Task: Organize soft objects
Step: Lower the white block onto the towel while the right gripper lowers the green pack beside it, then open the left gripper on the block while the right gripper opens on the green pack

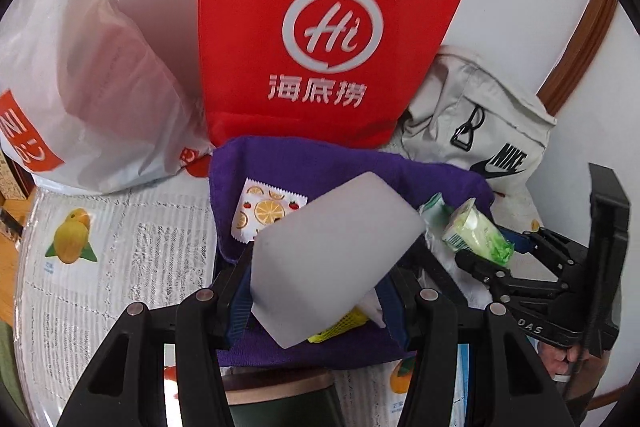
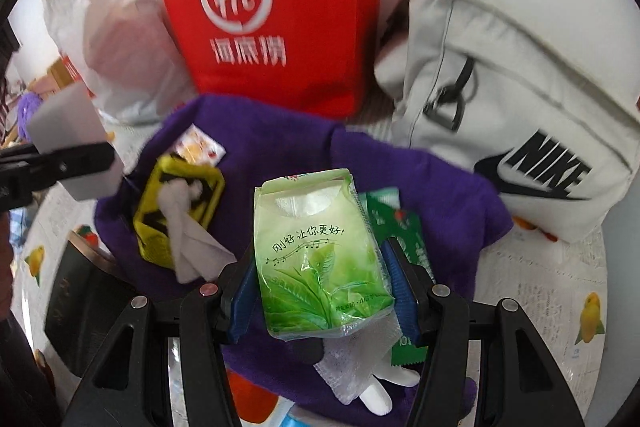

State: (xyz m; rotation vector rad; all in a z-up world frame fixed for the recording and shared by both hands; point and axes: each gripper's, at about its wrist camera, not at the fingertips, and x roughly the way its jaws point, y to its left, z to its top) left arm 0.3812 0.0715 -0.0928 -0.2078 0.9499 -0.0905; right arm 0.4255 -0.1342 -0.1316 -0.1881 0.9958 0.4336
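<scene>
My left gripper [image 1: 320,279] is shut on a white sponge block [image 1: 332,259] and holds it above a purple towel [image 1: 352,163]; the block also shows at the left of the right wrist view [image 2: 68,131]. My right gripper [image 2: 320,287] is shut on a green tissue pack [image 2: 320,259], also above the towel [image 2: 280,139]; the pack also shows in the left wrist view [image 1: 476,231]. On the towel lie a yellow tissue pack [image 2: 176,211] with a white tissue on it, a fruit-print sachet [image 1: 264,207], a dark green sachet [image 2: 404,227] and a clear wrapper [image 2: 356,367].
A red non-woven bag [image 1: 320,27] stands behind the towel, a white plastic bag [image 1: 88,67] to its left and a grey Nike bag [image 2: 520,99] to its right. A dark cylinder with a wood band [image 1: 276,399] stands near the front. The tablecloth [image 1: 120,267] has a lemon print.
</scene>
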